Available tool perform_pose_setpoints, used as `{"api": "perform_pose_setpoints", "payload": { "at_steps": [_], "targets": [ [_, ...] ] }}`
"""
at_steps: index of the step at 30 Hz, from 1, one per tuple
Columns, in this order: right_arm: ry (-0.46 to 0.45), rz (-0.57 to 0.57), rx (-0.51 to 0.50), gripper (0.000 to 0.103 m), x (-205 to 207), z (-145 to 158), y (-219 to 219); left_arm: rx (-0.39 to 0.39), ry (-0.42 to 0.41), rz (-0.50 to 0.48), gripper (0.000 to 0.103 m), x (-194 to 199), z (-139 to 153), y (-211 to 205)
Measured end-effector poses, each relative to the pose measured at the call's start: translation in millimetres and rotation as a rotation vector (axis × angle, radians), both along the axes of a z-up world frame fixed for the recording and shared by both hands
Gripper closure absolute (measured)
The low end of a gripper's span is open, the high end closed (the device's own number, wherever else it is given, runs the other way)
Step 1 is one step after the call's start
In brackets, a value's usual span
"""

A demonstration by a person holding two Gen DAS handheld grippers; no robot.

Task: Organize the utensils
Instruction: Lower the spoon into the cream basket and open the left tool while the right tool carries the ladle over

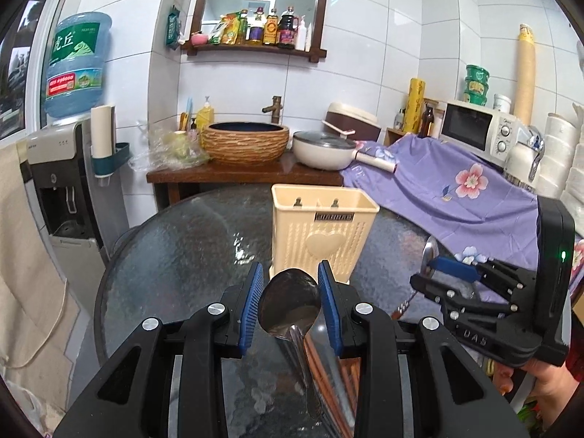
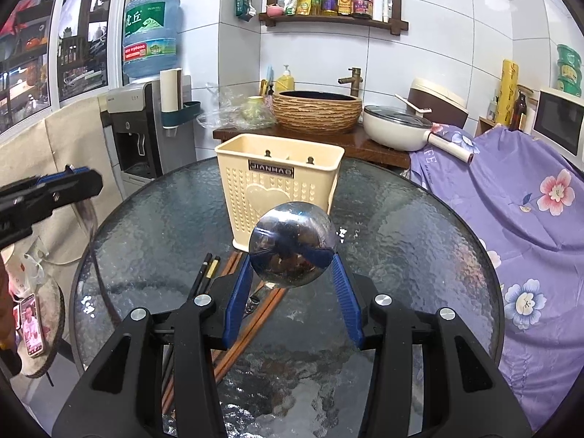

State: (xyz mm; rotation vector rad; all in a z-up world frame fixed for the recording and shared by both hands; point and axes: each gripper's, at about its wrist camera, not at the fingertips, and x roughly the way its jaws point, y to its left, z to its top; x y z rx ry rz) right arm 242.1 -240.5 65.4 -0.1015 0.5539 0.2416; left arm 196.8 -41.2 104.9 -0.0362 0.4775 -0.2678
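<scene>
Standing on a round textured-glass table point(image 2: 419, 226) in a white-tiled kitchen corner, the cream utensil holder point(image 2: 279, 186) reads "JIANHAO". Left tongs point(image 1: 291, 284), pitched downward, grip a steel spoon point(image 1: 290, 303) before it. Right tongs point(image 2: 292, 273) clamp a ladle point(image 2: 292, 244). Chopsticks point(image 2: 255, 314) lie beneath.

Both claws, left point(image 1: 290, 284) and right point(image 2: 292, 273), tilt downward, each clamped part-open

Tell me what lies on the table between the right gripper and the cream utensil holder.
In the right wrist view, the right gripper holds a round steel ladle bowl right before the cream utensil holder. Below it, chopsticks lie on the glass table.
</scene>
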Motion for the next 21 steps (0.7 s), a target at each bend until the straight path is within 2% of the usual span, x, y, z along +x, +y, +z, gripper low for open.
{"api": "perform_pose_setpoints", "payload": {
  "at_steps": [8, 17, 21],
  "targets": [
    [-0.013, 0.025, -0.001, 0.058, 4, 26, -1, 0.02, -0.053, -0.03, 0.073, 19, 40, -10],
    [-0.031, 0.04, 0.006, 0.058, 17, 61, -5, -0.043, -0.064, -0.062, 0.073, 52, 91, -12],
    [-0.061, 0.026, -0.008, 0.058, 30, 83, -7, -0.025, -0.092, -0.042, 0.073, 67, 112, -20]
  ]
}}
